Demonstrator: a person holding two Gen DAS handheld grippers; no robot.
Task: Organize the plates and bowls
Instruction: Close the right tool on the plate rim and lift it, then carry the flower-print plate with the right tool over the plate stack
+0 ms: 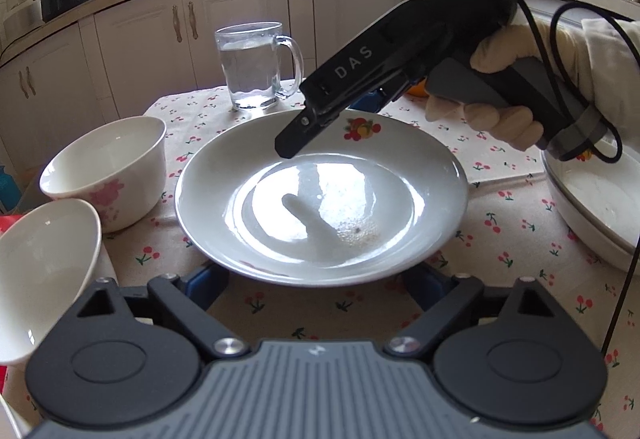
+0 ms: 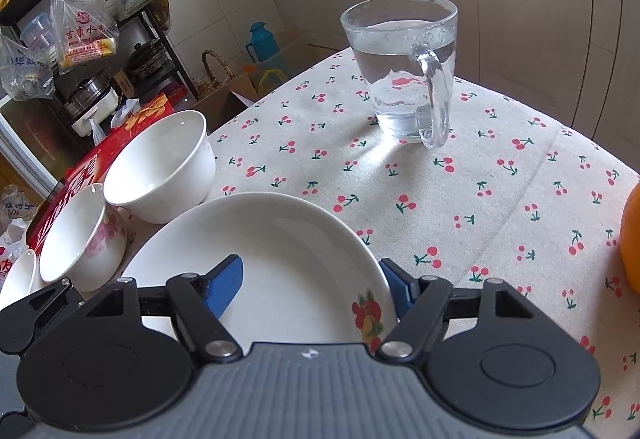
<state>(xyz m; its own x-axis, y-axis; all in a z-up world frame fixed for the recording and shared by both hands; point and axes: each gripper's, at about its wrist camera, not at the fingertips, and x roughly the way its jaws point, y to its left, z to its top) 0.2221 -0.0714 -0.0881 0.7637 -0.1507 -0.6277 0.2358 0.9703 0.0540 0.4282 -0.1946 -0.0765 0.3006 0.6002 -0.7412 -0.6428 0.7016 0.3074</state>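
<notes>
Glazed white ceramic, the plate (image 1: pixel 320 199) lies flat on the cherry-print cloth of the worktop (image 1: pixel 500 239), in the middle between both tools. It looks stiff, fairly heavy, slick and breakable; the thin raised rim is the only sensible place to take hold, from two opposite sides so it does not tip.

The left tool (image 1: pixel 316 279) has its blue pads at the near rim, but the plate hides them, so I cannot tell whether they press on it. The right tool (image 2: pixel 316 283) straddles the far rim by the fruit decal: one blue pad (image 2: pixel 226 287) lies over the plate's inside, the other outside the edge, seemingly clamped on the rim.

Two white bowls (image 1: pixel 108 171) stand close beside the plate on its left, near enough to be knocked. A glass mug (image 1: pixel 256 67) of water stands behind it, a larger dish (image 1: pixel 596 215) sits to the right, and an orange (image 2: pixel 632 239) lies near the mug's side.
</notes>
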